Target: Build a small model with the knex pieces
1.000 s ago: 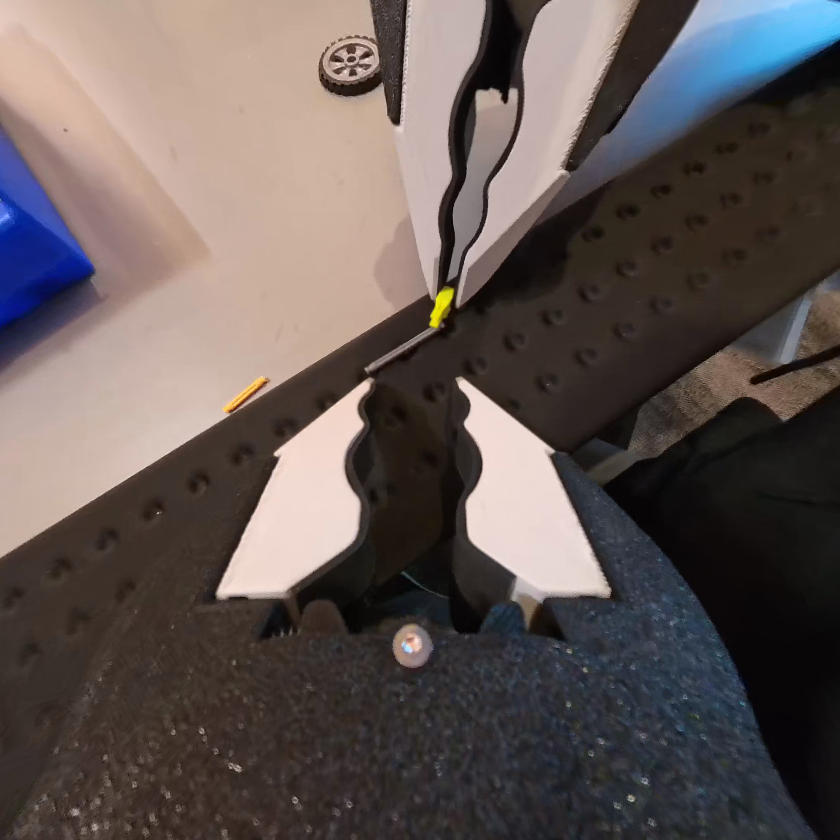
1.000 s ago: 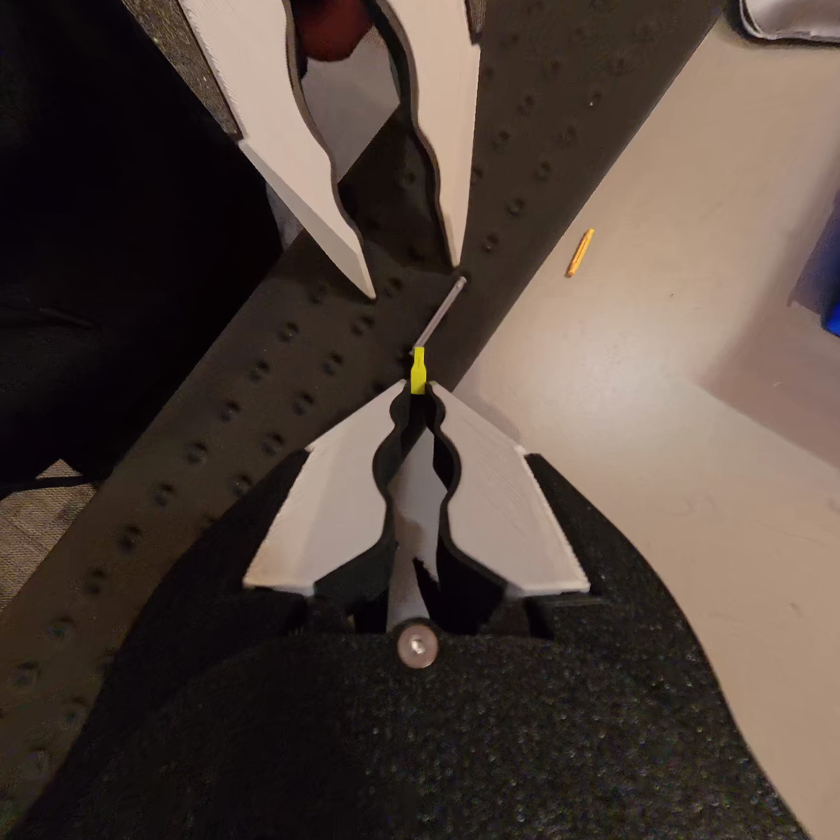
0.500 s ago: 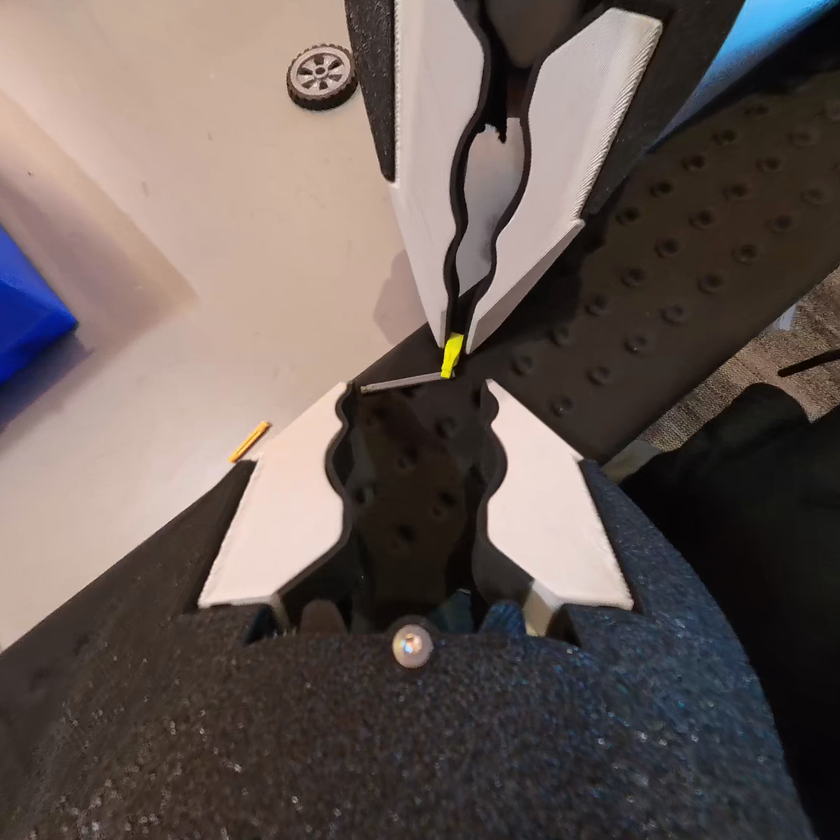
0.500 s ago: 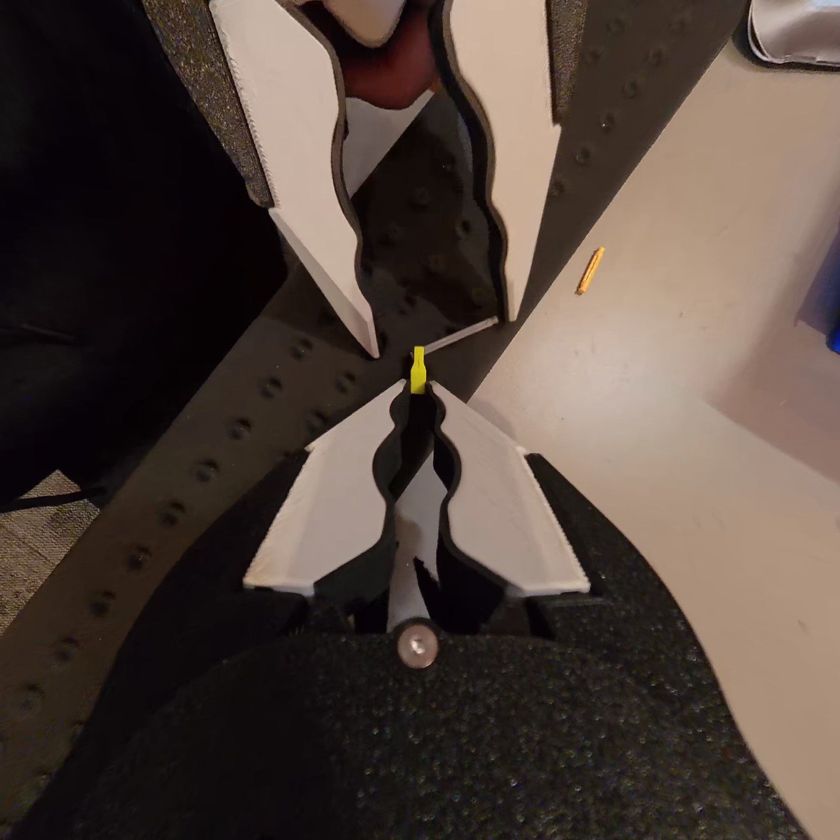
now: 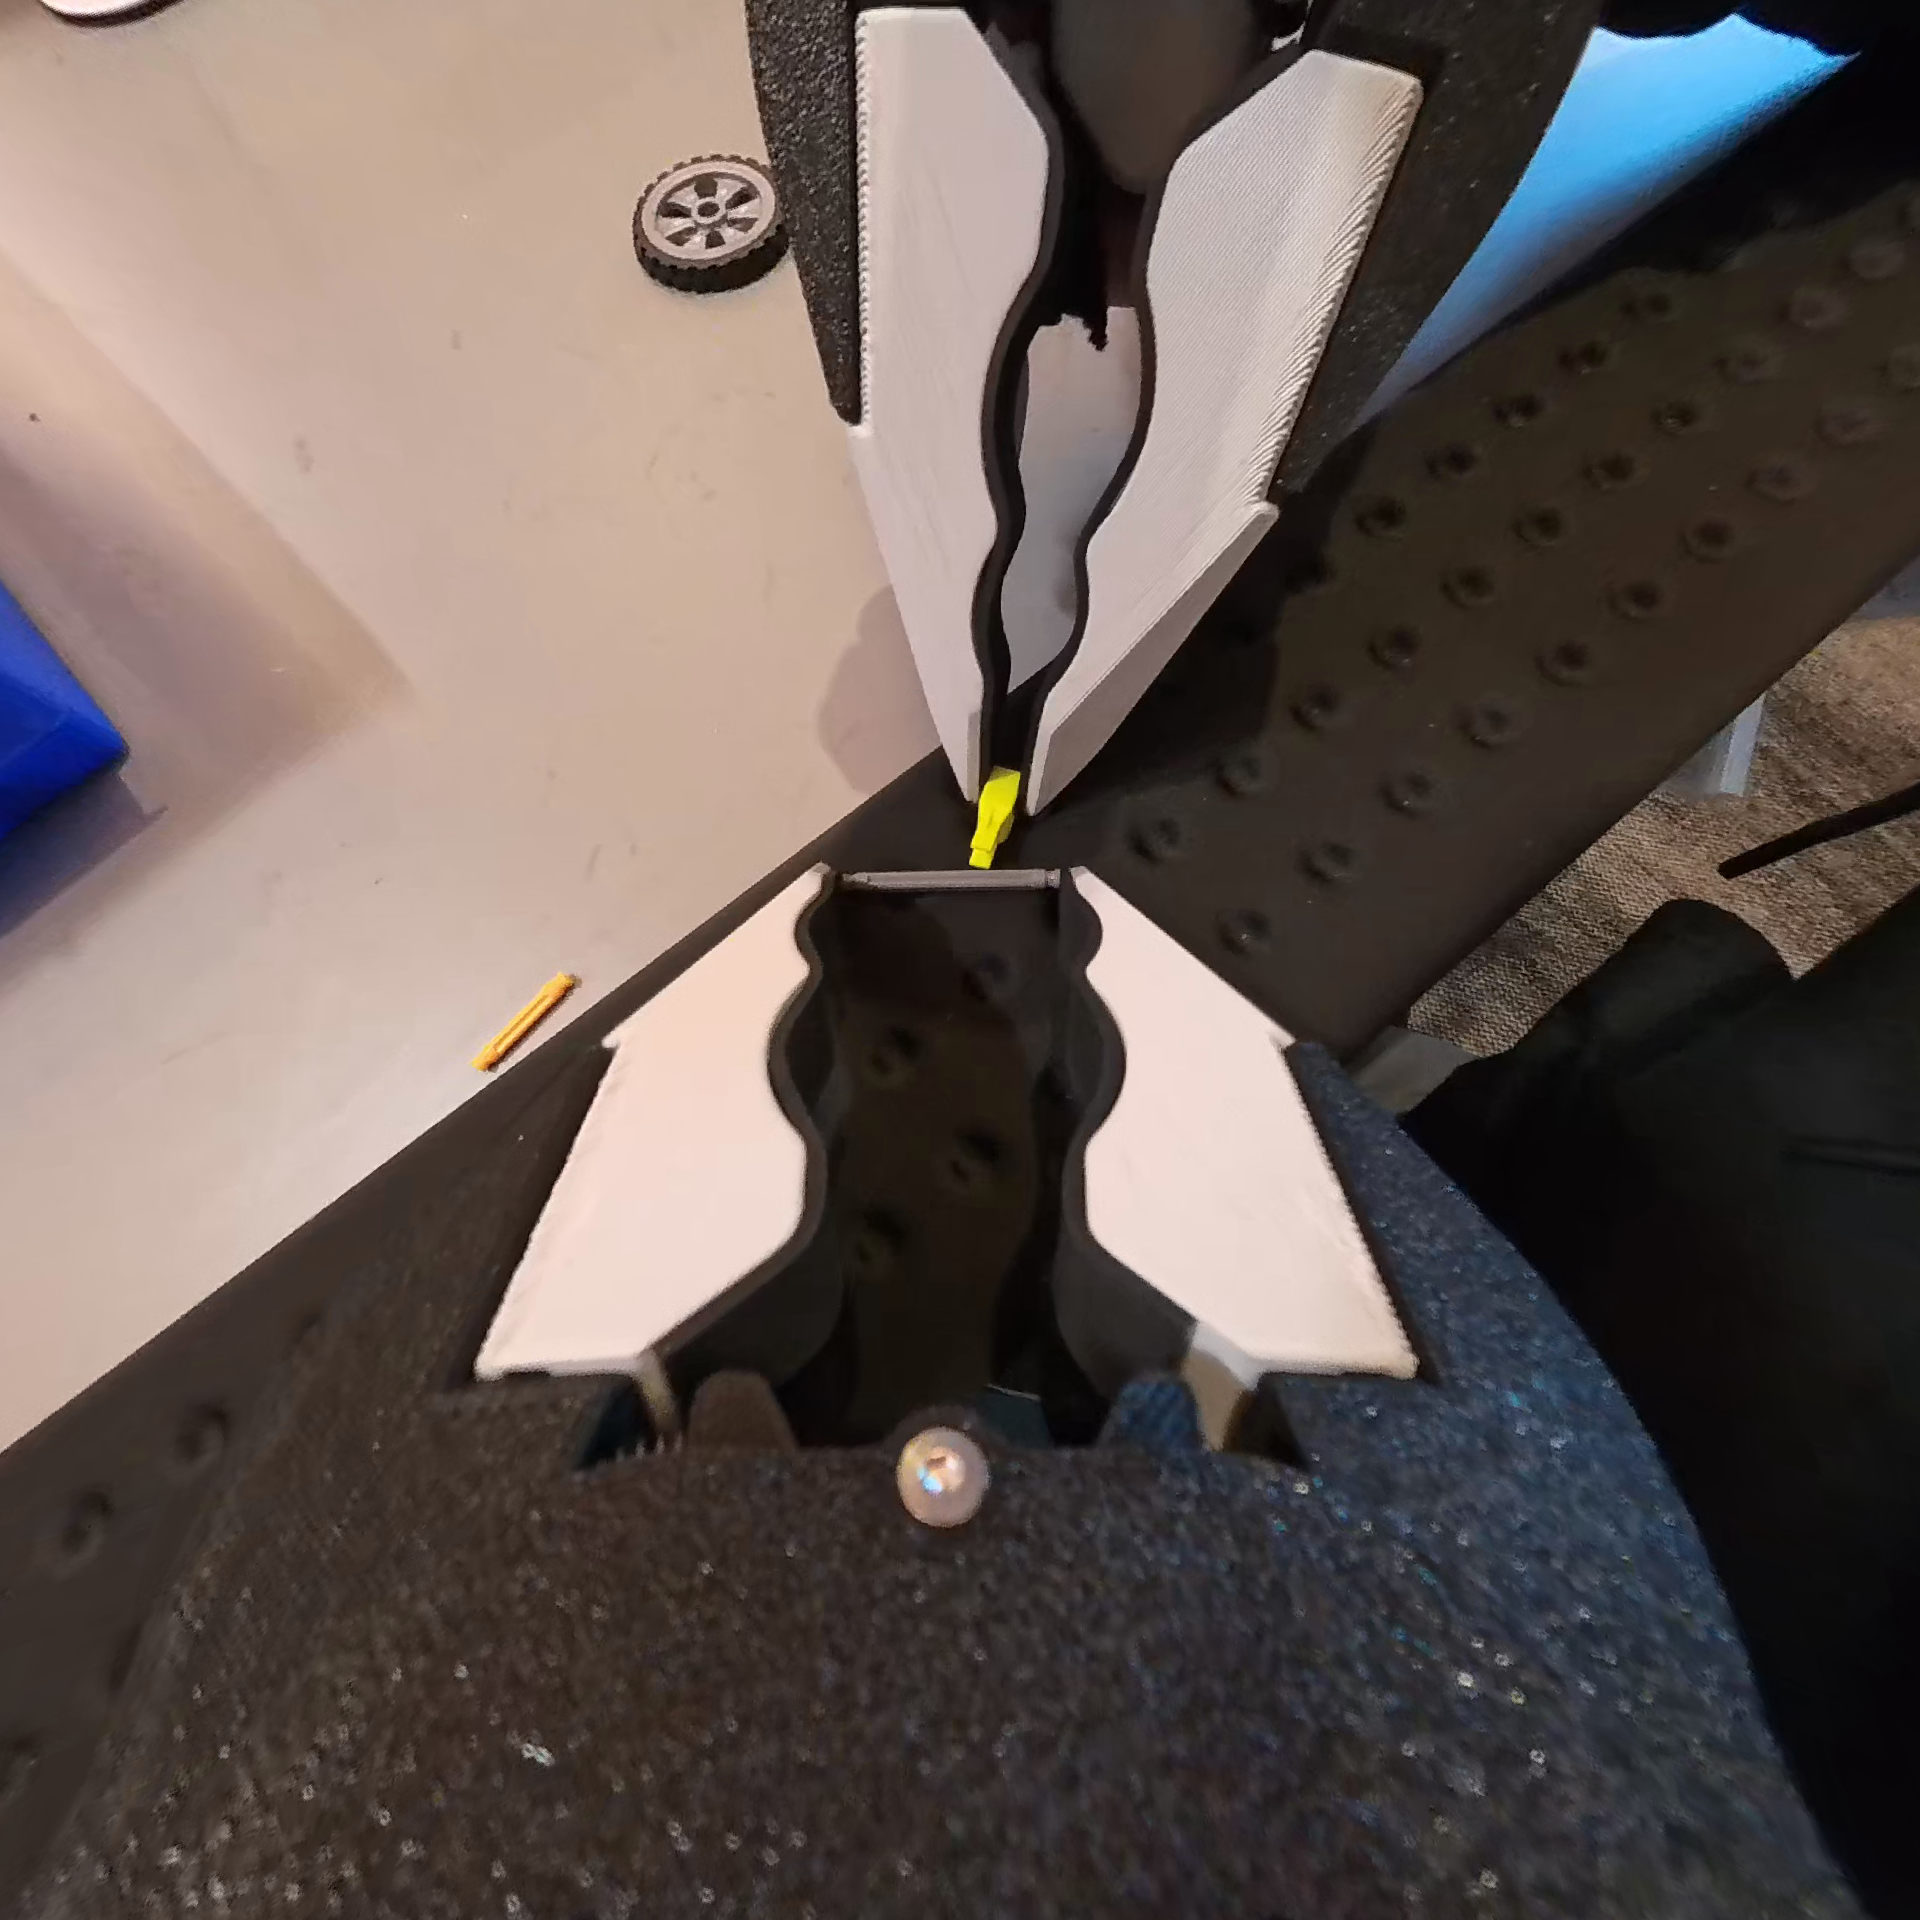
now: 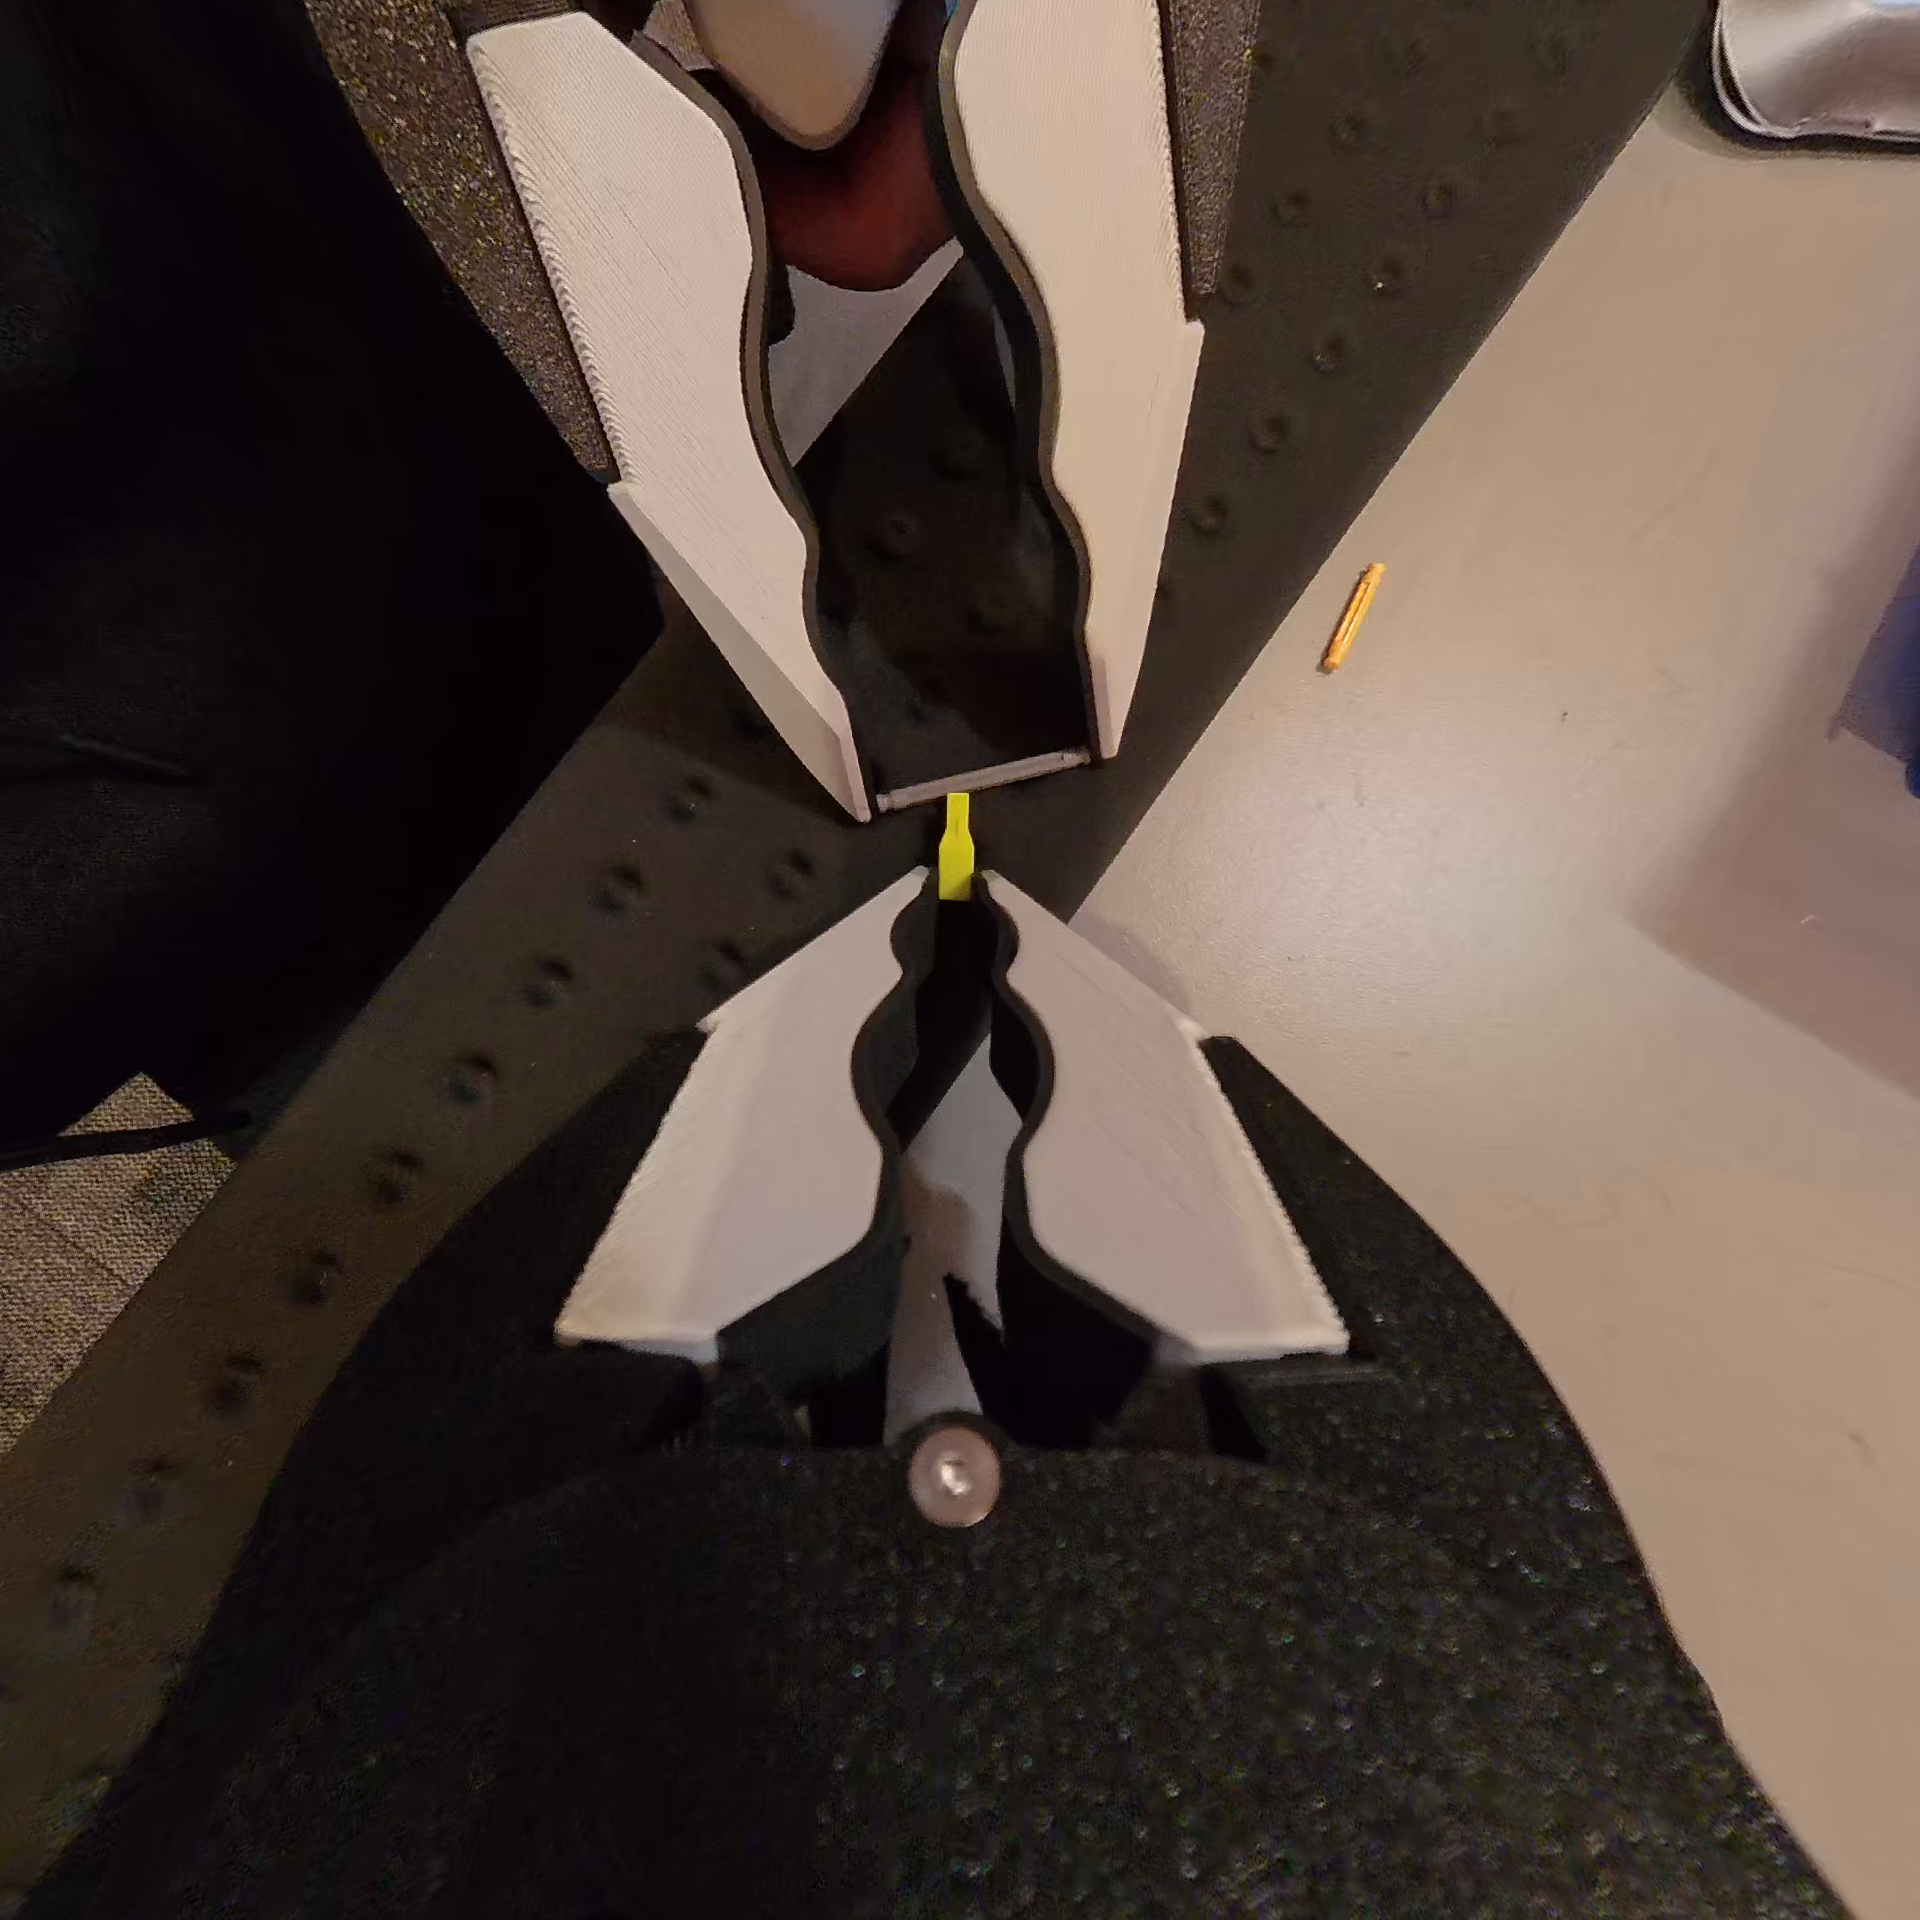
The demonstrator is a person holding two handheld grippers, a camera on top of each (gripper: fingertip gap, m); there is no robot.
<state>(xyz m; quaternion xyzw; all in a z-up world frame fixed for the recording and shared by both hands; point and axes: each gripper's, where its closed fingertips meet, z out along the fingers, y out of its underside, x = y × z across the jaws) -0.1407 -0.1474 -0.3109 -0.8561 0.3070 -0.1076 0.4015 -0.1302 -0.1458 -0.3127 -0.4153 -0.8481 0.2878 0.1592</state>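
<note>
My left gripper (image 5: 951, 883) is shut on a thin grey rod (image 5: 951, 879). The rod spans crosswise from one fingertip to the other, with its ends against the pads, just above a black studded mat (image 5: 1455, 623). My right gripper (image 6: 954, 883) is shut on a small yellow peg (image 6: 954, 852). The peg's narrow tip points at the middle of the rod (image 6: 982, 779) and almost touches it. The two grippers face each other tip to tip. The right gripper (image 5: 1003, 790) and its peg (image 5: 992, 816) also show in the left wrist view.
A small grey wheel with a black tyre (image 5: 707, 223) lies on the grey table (image 5: 416, 520) beyond the mat. An orange pin (image 5: 523, 1021) lies near the mat's edge and also shows in the right wrist view (image 6: 1351, 616). A blue object (image 5: 42, 717) is at the far left. Left and right tips are no more than a few centimetres apart. The orange pin (image 5: 523, 1021) is about 8 centimetres from my left fingertips. My right wrist view (image 6: 1358, 615) looks at it from another angle.
The rod, which lay slanted on the mat by the peg's tip, has turned crosswise. My left gripper moved in, widened, then narrowed onto its ends. The right gripper kept hold of the peg.
</note>
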